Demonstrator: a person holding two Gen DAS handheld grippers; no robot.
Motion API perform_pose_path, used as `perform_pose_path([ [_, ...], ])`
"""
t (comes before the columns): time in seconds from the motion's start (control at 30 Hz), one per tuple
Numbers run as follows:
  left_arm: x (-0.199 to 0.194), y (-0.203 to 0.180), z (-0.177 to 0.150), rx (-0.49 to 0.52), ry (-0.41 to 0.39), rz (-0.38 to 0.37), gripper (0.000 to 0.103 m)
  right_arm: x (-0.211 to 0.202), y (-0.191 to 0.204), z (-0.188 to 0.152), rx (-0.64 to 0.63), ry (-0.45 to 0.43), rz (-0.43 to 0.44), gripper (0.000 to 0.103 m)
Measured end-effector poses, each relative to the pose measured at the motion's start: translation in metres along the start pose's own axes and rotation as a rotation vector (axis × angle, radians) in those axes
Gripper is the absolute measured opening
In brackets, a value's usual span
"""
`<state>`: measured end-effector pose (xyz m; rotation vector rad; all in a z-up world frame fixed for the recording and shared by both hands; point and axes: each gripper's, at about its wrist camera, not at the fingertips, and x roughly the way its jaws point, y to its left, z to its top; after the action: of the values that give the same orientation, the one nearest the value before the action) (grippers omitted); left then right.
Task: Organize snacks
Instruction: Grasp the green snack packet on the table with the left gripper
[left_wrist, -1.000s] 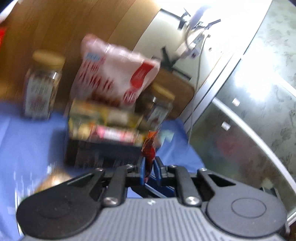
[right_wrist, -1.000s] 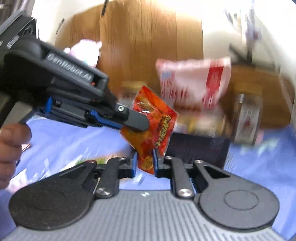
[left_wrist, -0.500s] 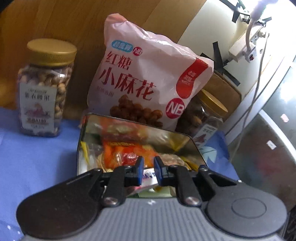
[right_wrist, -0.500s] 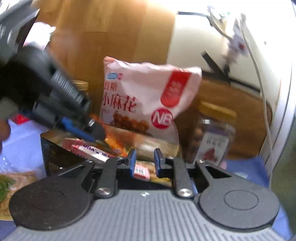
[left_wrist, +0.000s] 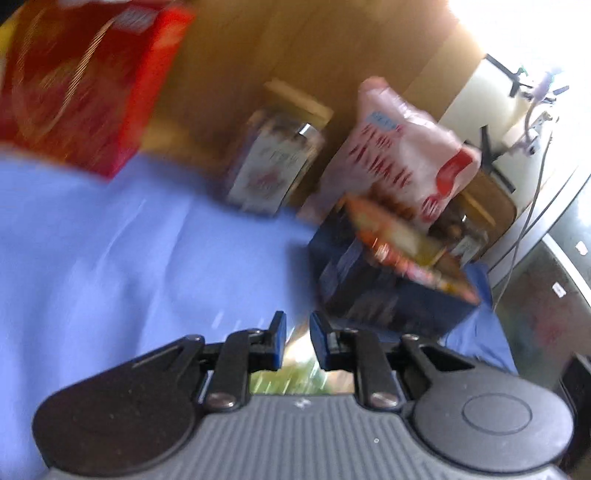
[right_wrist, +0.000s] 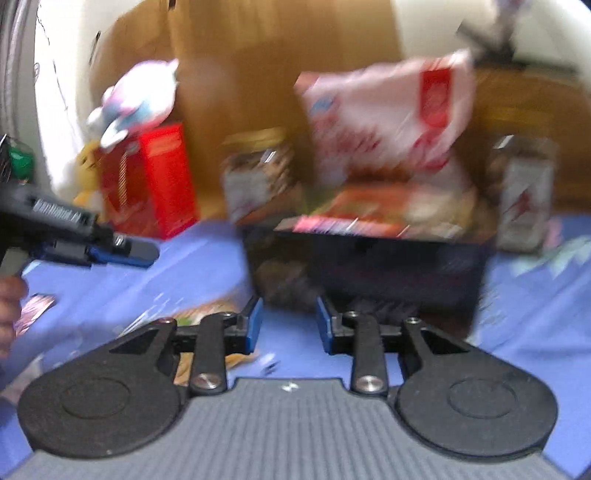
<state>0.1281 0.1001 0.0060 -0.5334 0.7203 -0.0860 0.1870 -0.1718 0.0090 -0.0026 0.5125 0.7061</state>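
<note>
A dark box (right_wrist: 369, 273) full of snack packets stands on the blue cloth (right_wrist: 517, 295), blurred in both views. In the left wrist view the dark box (left_wrist: 388, 295) is ahead and to the right. My left gripper (left_wrist: 297, 328) hangs low over the cloth, jaws just opening, with a narrow gap and nothing between them. My right gripper (right_wrist: 290, 325) faces the box's front wall, jaws opening wider and empty. The left gripper (right_wrist: 125, 254) also shows at the left, held by a hand (right_wrist: 9, 306). Loose packets (right_wrist: 207, 314) lie on the cloth under the right gripper.
Behind the box lean a pink snack bag (right_wrist: 388, 118) and two nut jars (right_wrist: 258, 177) (right_wrist: 524, 195). A red carton (right_wrist: 155, 181) with a plush toy (right_wrist: 136, 99) on it stands at the back left. A wooden board forms the backdrop.
A second ago both grippers held an orange-red packet. Half a second ago they hung empty over the box. Now both have pulled back, the left swinging left, and the right jaws are wider.
</note>
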Motion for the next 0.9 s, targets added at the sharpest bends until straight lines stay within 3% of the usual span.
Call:
perform_pose_path([
  [0.03,-0.004,0.005,-0.007,-0.012,0.013,-0.007,0.019,0.006,0.001,0.000,0.007,0.020,0.016,0.035],
  [0.1,-0.012,0.013,-0.023,-0.047,0.039,-0.022,0.036,0.015,0.005,-0.001,0.028,0.056,0.036,0.039],
  [0.27,-0.021,0.025,-0.048,-0.098,0.076,-0.056,0.043,0.022,0.012,0.002,0.106,0.088,0.063,0.041],
  [0.5,-0.015,0.030,-0.052,-0.133,0.070,-0.096,0.043,0.013,0.066,-0.024,0.000,0.155,0.212,0.040],
  [0.6,-0.011,0.029,-0.053,-0.141,0.062,-0.109,0.043,0.008,0.088,-0.031,-0.061,0.155,0.199,0.041],
  [0.67,-0.011,0.027,-0.054,-0.138,0.054,-0.098,0.041,0.005,0.095,-0.032,-0.083,0.148,0.173,0.037],
  [0.73,-0.012,0.027,-0.056,-0.148,0.050,-0.091,0.037,0.002,0.094,-0.034,-0.071,0.142,0.158,0.025],
  [0.9,-0.020,0.020,-0.061,-0.154,0.041,-0.118,0.036,-0.017,0.087,-0.033,-0.045,0.069,0.142,0.021],
])
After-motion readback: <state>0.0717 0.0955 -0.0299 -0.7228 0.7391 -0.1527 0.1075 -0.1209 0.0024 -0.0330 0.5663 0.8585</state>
